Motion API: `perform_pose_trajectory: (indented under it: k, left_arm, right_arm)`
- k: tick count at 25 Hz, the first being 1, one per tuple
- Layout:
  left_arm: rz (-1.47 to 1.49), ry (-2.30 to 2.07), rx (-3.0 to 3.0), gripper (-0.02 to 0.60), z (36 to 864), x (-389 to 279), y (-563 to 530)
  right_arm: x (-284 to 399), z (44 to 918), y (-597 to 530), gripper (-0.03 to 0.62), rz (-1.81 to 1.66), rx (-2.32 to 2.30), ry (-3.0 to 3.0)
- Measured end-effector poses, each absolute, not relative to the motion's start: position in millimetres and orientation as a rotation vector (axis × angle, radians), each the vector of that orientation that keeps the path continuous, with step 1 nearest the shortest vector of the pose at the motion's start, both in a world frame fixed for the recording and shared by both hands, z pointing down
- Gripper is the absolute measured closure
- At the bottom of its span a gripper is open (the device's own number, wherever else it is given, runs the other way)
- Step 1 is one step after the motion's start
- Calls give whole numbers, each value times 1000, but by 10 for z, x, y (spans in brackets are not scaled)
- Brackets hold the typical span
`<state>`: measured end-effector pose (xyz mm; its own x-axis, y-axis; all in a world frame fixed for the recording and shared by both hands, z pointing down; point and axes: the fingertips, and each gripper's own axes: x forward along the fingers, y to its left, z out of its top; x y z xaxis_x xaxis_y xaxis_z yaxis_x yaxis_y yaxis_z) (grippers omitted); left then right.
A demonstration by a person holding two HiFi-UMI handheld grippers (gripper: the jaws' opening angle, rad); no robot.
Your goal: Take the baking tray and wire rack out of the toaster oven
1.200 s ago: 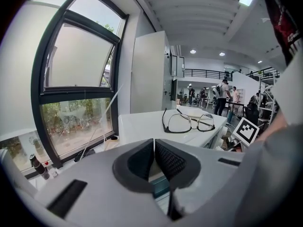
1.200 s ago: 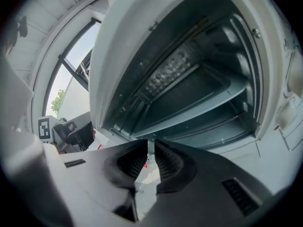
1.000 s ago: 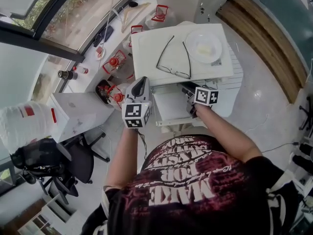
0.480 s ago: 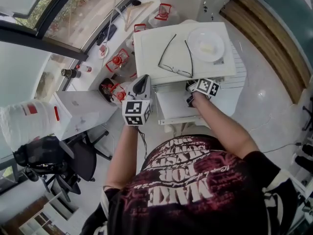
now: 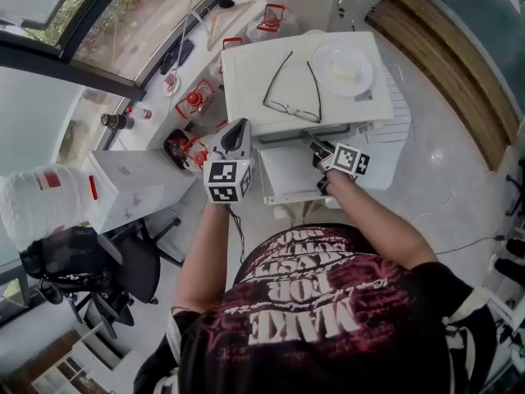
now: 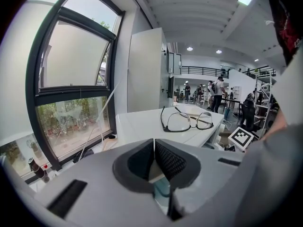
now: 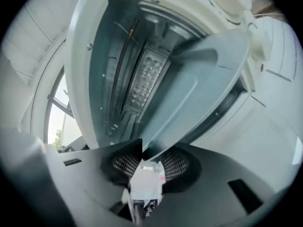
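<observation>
closing on the baking tray (image 7: 189, 93), right tongs (image 7: 148, 154) hide it overhead.

Large dark-framed window (image 5: 139, 23) running along 10 o'clock, daylight streaming in, pale floor (image 5: 443, 162) spreading at 3 o'clock, black office chair (image 5: 131, 273) standing at 8 o'clock.

head view steeply down over the toaster oven (image 5: 246, 80), left gripper view across its top, sharing the glasses (image 6: 191, 123), right gripper view close into its cavity (image 7: 137, 79)
</observation>
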<state>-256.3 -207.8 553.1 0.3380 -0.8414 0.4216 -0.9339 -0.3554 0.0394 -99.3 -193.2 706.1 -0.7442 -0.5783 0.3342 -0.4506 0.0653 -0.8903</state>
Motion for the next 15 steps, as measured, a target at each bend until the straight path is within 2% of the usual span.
perform_pose_trajectory:
  k: [5, 8, 10, 13, 14, 15]
  left_arm:
    - [487, -1598, 2339, 568, 5541, -2555, -2079]
    - [487, -1592, 2344, 568, 5521, -2559, -2079]
    - [486, -1585, 2346, 568, 5522, -2555, -2092]
    - [485, -1577, 2343, 568, 5529, -2552, -2100]
    - [485, -1577, 2342, 568, 5528, -2558, -2098]
    - [484, -1578, 2341, 568, 5524, -2563, -2097]
  right_arm:
    - [-949, 7100, -1757, 466, -1791, -1056, 2144]
    - [-939, 7149, -1882, 310, -1800, -1053, 2011]
    - [-932, 7184, -2019, 292, -1768, -1076, 1977]
    - [-957, 7266, -2164, 292, -1751, -1109, 1930]
    - [-989, 7284, -2180, 310, -1760, -1107, 1917]
    - [-1024, 7285, -2186, 364, -1763, -1101, 1919]
